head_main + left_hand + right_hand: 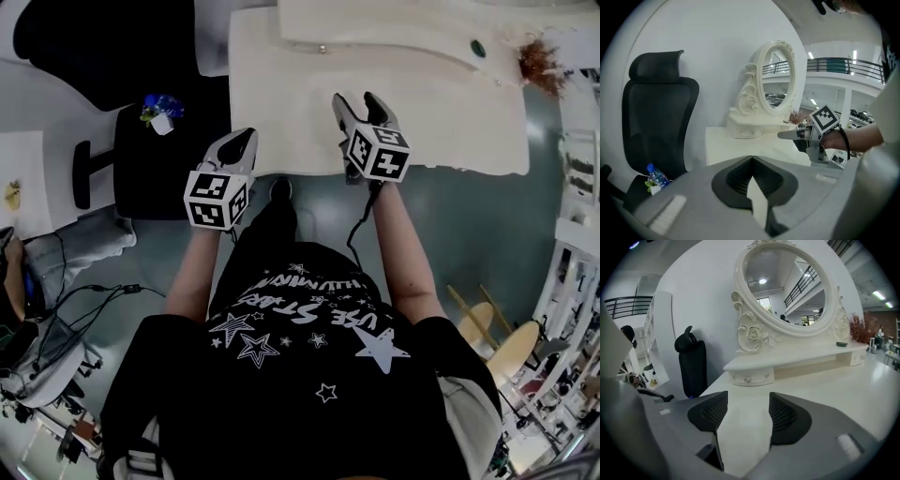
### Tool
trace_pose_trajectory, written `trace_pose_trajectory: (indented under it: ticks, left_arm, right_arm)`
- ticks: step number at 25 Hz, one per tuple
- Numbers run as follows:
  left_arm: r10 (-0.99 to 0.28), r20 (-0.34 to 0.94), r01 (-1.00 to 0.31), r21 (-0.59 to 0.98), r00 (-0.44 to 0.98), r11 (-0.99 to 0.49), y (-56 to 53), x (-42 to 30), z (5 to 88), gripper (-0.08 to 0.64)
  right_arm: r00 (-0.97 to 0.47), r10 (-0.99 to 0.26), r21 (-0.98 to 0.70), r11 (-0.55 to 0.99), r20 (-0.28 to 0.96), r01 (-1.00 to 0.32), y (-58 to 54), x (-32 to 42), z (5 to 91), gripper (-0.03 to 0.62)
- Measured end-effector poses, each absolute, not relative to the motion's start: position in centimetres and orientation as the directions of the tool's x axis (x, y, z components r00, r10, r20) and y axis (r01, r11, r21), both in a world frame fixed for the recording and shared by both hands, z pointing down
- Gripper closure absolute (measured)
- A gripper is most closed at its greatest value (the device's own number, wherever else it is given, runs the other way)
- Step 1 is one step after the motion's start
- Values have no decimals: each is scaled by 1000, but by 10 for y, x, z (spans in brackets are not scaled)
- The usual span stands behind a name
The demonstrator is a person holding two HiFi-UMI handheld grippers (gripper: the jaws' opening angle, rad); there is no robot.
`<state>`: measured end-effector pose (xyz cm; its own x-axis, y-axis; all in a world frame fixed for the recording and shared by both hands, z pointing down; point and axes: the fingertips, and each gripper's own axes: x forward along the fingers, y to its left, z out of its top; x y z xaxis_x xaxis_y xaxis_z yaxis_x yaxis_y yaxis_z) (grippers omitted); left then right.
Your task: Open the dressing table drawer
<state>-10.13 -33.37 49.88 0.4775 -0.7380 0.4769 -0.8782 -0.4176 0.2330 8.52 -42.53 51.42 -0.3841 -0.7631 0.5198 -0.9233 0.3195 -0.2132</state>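
Note:
The white dressing table [450,117] carries a raised shelf [394,33] under an oval mirror [787,282]. A small drawer [749,377] with a round knob [747,379] sits at the shelf's left end; it looks closed. The same knob [322,49] shows from the head view. My right gripper [747,399] hovers open above the tabletop, pointing at the drawer from some way off, nothing between its pads. My left gripper [751,160] is shut and empty by the table's front left corner [239,150]. From the left gripper view, the right gripper [806,135] hangs over the table.
A black office chair [656,117] stands left of the table, with a blue-capped water bottle [656,176] on its seat [159,173]. A small dark dish [841,344] rests on the shelf's right end, beside a reddish dried plant [539,61]. Cables lie on the floor [84,300].

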Motion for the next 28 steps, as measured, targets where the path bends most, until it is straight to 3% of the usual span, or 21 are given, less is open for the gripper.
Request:
trace_pose_trajectory:
  ticks: [7, 21, 28]
  left_arm:
    - [-715, 495, -869, 247, 493, -429, -379, -102, 507, 558]
    - [-689, 521, -863, 263, 504, -431, -420, -113, 524, 558]
    - [-691, 527, -868, 277, 496, -412, -420, -120, 530, 558]
  right_arm:
    - [-360, -739, -154, 334, 570, -930, -479, 65, 533, 353]
    - [-298, -707, -66, 336, 642, -940, -535, 36, 564, 381]
    - [-283, -715, -58, 322, 640, -945, -540, 30, 570, 469]
